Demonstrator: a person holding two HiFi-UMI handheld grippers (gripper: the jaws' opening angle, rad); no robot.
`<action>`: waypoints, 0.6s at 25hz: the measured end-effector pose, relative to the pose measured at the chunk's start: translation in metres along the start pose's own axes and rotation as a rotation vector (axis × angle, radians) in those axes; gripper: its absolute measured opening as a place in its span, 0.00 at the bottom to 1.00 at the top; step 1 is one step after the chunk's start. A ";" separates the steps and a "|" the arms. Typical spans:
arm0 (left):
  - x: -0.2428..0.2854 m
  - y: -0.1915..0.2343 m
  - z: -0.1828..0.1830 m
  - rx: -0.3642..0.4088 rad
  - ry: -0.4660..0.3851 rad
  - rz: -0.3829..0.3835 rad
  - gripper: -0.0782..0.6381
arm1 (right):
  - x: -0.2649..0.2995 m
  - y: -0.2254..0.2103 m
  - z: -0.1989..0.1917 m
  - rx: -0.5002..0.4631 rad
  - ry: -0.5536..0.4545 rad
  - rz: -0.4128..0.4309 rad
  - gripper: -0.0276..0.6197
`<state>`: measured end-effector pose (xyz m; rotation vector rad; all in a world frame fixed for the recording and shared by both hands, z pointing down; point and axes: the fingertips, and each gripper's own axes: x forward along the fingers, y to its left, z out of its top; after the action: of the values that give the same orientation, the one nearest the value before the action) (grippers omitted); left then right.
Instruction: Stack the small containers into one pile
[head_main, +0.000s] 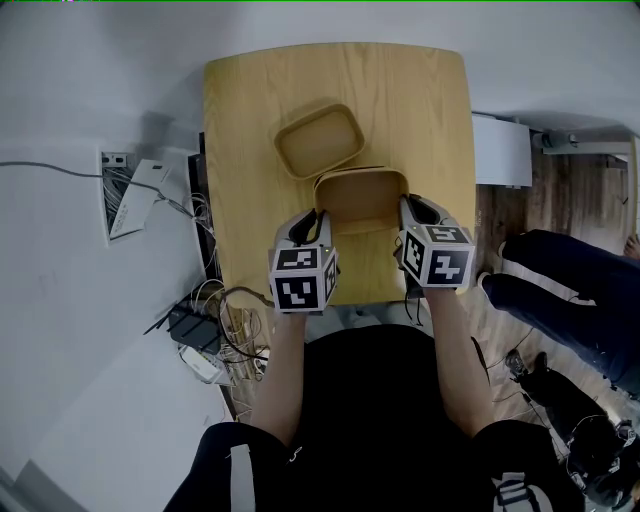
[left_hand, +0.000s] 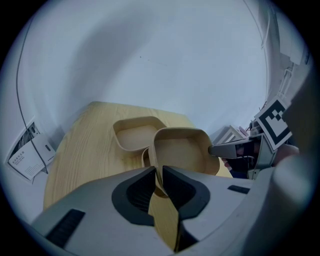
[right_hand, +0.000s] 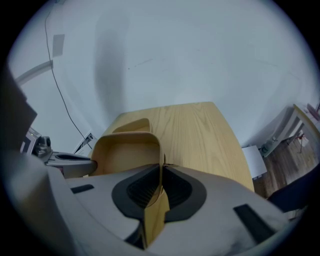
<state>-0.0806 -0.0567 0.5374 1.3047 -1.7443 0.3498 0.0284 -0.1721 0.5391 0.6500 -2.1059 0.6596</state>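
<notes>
1. Your left gripper has its fingers closed on the left wall of the near container. The left gripper view shows the thin wooden wall clamped right between the two dark pads.
2. Same deal on the other side. Your right gripper is pinching the right wall of that container, and in the right gripper view the wall runs straight down between the pads.
3. So the near container hangs between your two grippers, open side up, over the near half of the table. I can't tell whether its bottom touches the wood.
4. The far container sits flat on the table, open side up. It's just beyond the one you're holding and a bit to the left, with the rims close together.
5. Both containers are the same light wood, with rounded corners.
</notes>
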 end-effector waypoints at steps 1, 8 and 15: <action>0.000 -0.001 0.000 0.004 0.000 0.000 0.19 | 0.001 -0.001 -0.001 0.003 0.002 -0.002 0.08; -0.004 0.000 -0.004 0.010 -0.002 -0.003 0.23 | 0.000 -0.001 -0.007 0.019 0.012 -0.007 0.09; -0.001 0.002 -0.002 0.001 -0.005 -0.009 0.25 | 0.002 -0.003 -0.007 0.026 0.016 -0.014 0.10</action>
<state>-0.0812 -0.0537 0.5380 1.3149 -1.7420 0.3423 0.0332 -0.1705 0.5446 0.6709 -2.0789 0.6828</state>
